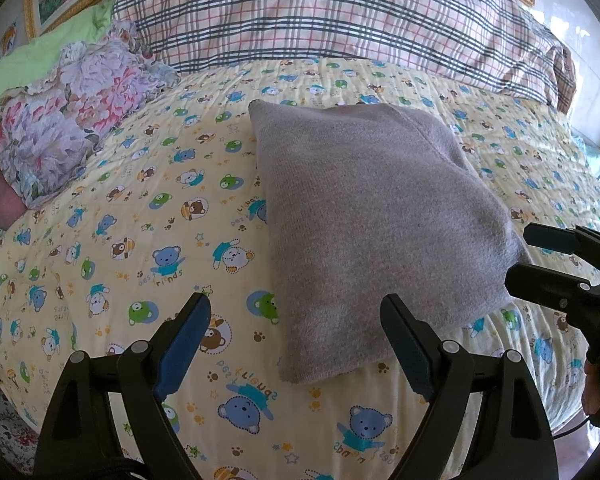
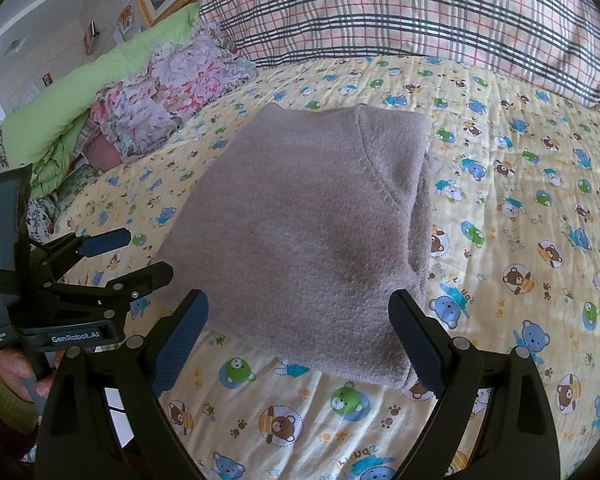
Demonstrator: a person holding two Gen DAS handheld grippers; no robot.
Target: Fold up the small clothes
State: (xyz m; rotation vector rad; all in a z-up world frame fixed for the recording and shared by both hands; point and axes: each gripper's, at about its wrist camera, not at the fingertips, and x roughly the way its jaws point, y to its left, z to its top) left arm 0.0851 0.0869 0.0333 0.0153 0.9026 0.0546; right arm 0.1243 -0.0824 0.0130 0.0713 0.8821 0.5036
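A grey knitted garment (image 1: pixel 372 208) (image 2: pixel 300 208) lies folded into a compact rectangle on the yellow bear-print bedsheet (image 1: pixel 140 240) (image 2: pixel 520 200). My left gripper (image 1: pixel 296 304) hovers open at the garment's near left corner, with its jaws wide apart and nothing pinched. It also shows at the left edge of the right wrist view, as the left gripper (image 2: pixel 148 254) beside the garment. My right gripper (image 2: pixel 298 300) is open above the garment's near edge, its pads clear of the cloth. From the left wrist view the right gripper (image 1: pixel 518 258) sits at the garment's right corner.
A plaid quilt (image 1: pixel 320 12) (image 2: pixel 420 8) is piled at the far side of the bed. A floral cloth (image 1: pixel 72 112) (image 2: pixel 172 76) and a green blanket (image 1: pixel 40 56) (image 2: pixel 100 76) lie at the far left. A person's hand (image 2: pixel 24 376) (image 1: pixel 596 384) holds each gripper handle.
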